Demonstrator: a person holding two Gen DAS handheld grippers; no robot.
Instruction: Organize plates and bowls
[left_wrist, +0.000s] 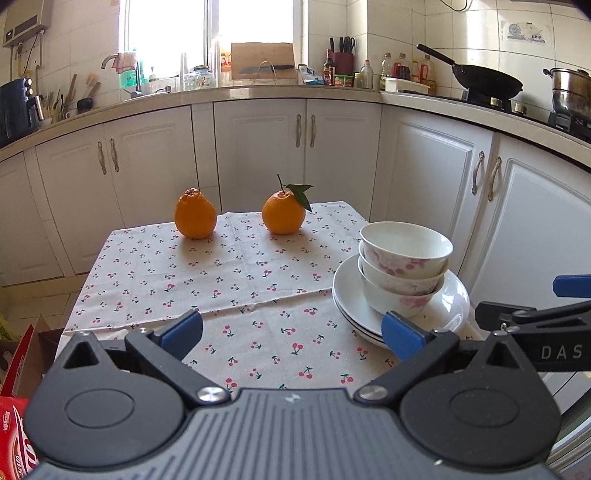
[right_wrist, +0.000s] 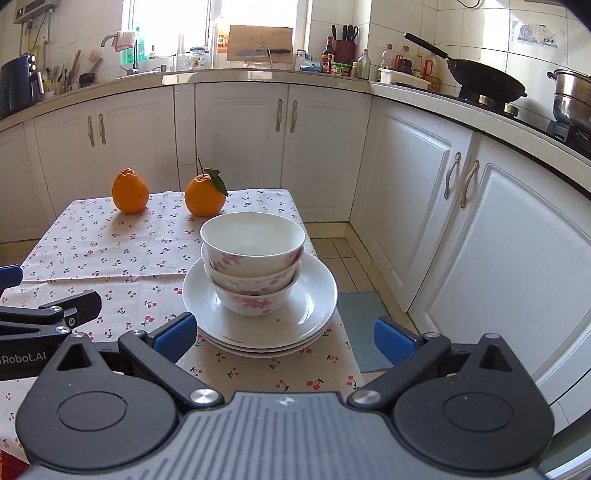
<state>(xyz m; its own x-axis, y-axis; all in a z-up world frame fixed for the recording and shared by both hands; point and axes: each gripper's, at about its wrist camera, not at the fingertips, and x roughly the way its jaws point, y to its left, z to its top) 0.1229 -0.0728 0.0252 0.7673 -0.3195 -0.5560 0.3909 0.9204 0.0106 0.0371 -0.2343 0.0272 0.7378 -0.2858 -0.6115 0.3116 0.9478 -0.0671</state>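
Bowls (right_wrist: 253, 258): three nested, white with pink flower print, standing upright on the plates at the right side of the table.
Plates (right_wrist: 314, 299): white stack, at least three rims visible, lying flat on the cloth close to the table's right edge; a few small specks on the top plate near its front rim.
Left claw (left_wrist: 293, 332): open, blue pads spread wide, nothing between them; held over the near part of the table, its right pad overlapping the near-left rim of the plates in the left wrist view. Contact cannot be told.
Right claw (right_wrist: 286, 334): open, empty, pads apart on either side of the plate stack's near rim; not touching, as far as visible.
Table (left_wrist: 236, 295): covered with a pale cloth printed with small cherries, a crease running across the middle.
Plain orange (left_wrist: 195, 214): far left part of the table, upright, well apart from the dishes.
Leafed orange (left_wrist: 283, 212): far centre, stem and green leaf attached, beside the plain orange, not touching.
Cabinets (right_wrist: 243, 147): white doors behind the table.
Wok (right_wrist: 484, 83): black, on the stove, far right.
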